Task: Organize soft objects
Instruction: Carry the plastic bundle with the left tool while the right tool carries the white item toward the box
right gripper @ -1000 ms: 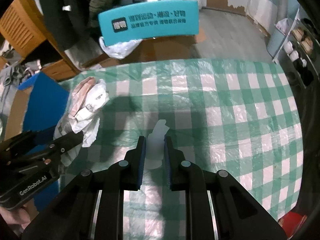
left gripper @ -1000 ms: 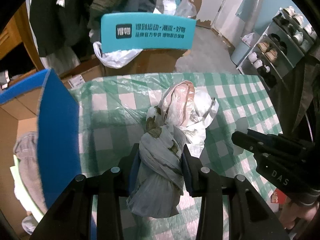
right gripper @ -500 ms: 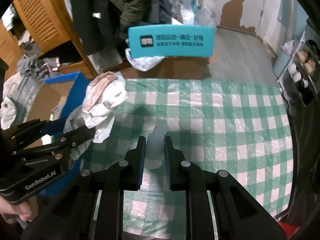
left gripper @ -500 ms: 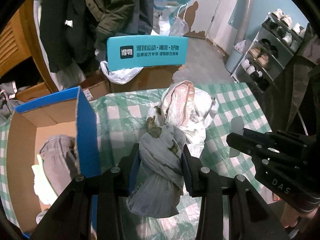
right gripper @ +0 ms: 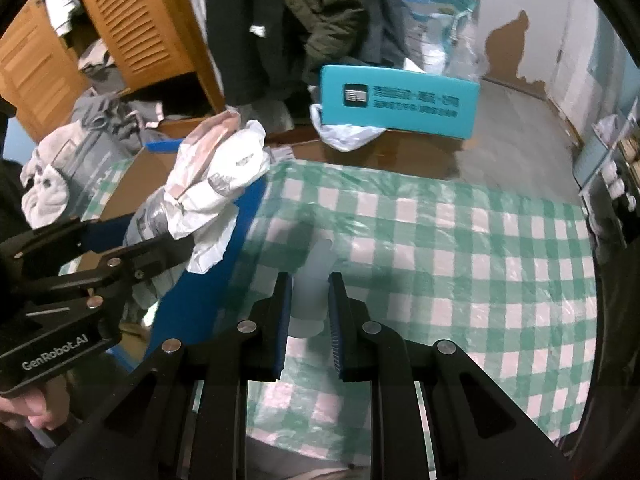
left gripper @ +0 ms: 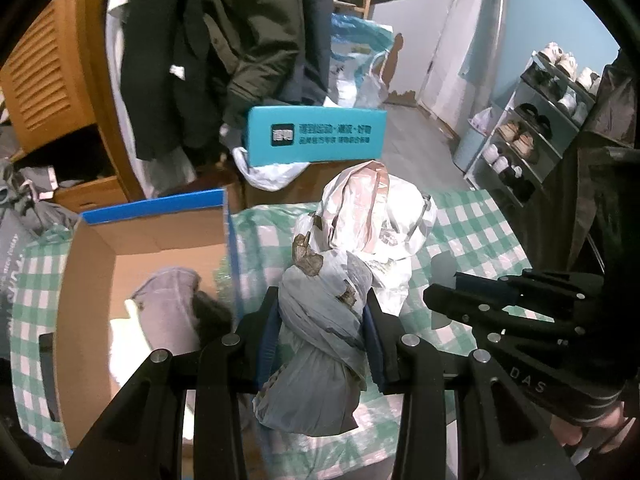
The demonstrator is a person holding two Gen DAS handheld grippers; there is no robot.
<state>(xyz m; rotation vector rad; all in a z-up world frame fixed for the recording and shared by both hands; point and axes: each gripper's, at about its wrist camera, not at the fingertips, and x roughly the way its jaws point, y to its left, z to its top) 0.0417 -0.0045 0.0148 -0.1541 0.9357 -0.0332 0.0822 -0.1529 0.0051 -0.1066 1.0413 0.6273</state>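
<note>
My left gripper (left gripper: 322, 320) is shut on a knotted bundle of grey, white and pink plastic bags (left gripper: 340, 264) and holds it in the air by the right wall of an open cardboard box with blue sides (left gripper: 160, 240). The box holds grey and white soft cloth (left gripper: 164, 304). The bundle (right gripper: 212, 176) and left gripper also show in the right wrist view. My right gripper (right gripper: 308, 292) is shut on a small translucent white soft piece (right gripper: 310, 280) above the green checked tablecloth (right gripper: 460, 256). The right gripper also shows in the left wrist view (left gripper: 444, 300).
A teal box with printed text (left gripper: 316, 136) stands behind the table on a brown carton with a white bag. Dark coats hang behind it. A wooden louvred cabinet (right gripper: 132, 32) is at the left, a shoe rack (left gripper: 536, 128) at the right.
Both grippers have risen and drawn back with their loads. The left gripper carried the bundle leftward to the box, whose inside has come into view.
</note>
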